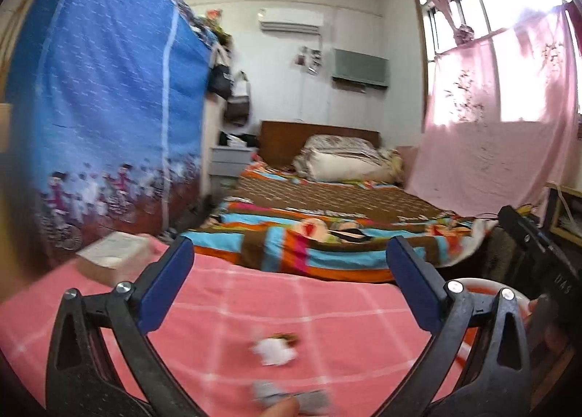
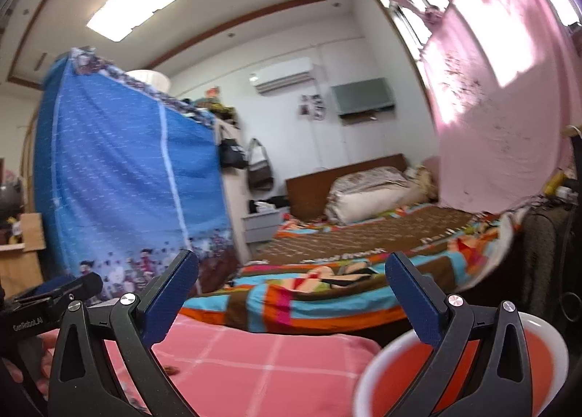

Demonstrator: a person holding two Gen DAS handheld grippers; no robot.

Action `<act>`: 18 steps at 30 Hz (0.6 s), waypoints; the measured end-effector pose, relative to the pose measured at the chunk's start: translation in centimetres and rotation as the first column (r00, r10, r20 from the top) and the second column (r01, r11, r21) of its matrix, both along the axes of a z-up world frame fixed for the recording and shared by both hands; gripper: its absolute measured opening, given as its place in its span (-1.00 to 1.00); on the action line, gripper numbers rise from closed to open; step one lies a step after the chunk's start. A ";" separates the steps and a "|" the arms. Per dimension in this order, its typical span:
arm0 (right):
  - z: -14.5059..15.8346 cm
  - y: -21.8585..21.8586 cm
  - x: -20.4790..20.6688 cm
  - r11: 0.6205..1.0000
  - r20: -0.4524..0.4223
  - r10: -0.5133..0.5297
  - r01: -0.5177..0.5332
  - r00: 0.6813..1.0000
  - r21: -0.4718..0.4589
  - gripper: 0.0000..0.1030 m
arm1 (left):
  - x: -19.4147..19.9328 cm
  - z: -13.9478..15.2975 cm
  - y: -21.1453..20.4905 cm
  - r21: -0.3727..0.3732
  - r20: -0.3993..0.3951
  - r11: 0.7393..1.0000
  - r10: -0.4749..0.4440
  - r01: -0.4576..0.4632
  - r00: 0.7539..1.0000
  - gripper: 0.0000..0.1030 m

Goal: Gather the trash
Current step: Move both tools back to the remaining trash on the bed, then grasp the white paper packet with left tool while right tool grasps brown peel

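Trash collection looks barely begun: the pink-clothed table [image 1: 291, 308] carries a crumpled white scrap [image 1: 274, 349] between and below the left gripper [image 1: 291, 264] jaws, spread empty like the right gripper [image 2: 293, 278], beside the red-lined bin [image 2: 509, 362].

A: What trash is there?
B: A crumpled white scrap [image 1: 273, 350] with a brownish bit at its top edge lies flat on the pink checked cloth, below and between the left gripper's [image 1: 289, 280] spread fingers.
A: Anything else?
B: A blurred grey piece [image 1: 291, 397], nearer still. The red, white-rimmed bin [image 2: 462, 373] sits under the right gripper's [image 2: 291, 293] right finger.
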State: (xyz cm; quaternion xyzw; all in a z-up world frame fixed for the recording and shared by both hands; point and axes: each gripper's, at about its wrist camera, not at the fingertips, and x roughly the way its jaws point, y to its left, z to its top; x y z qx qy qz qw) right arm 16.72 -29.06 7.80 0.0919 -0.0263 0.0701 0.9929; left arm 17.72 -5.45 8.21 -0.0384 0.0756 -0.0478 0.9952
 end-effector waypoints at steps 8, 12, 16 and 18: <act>-0.1 4.8 -0.5 0.995 0.052 0.073 -0.069 0.996 -0.071 1.00 | -1.6 -0.9 4.9 -0.035 0.006 0.995 0.094 -0.094 0.996 1.00; -0.6 6.7 -0.1 0.989 0.045 0.103 -0.097 0.994 -0.112 1.00 | -1.9 -1.5 6.6 -0.033 0.005 0.993 0.115 -0.115 0.993 1.00; -1.4 8.6 0.8 0.978 0.003 0.118 -0.115 0.993 -0.172 1.00 | -1.9 -2.0 7.3 -0.022 0.000 0.992 0.120 -0.120 0.993 1.00; -1.9 9.3 1.2 0.972 -0.023 0.129 -0.131 0.991 -0.195 1.00 | -1.6 -2.3 7.8 -0.019 -0.017 0.992 0.122 -0.122 0.992 1.00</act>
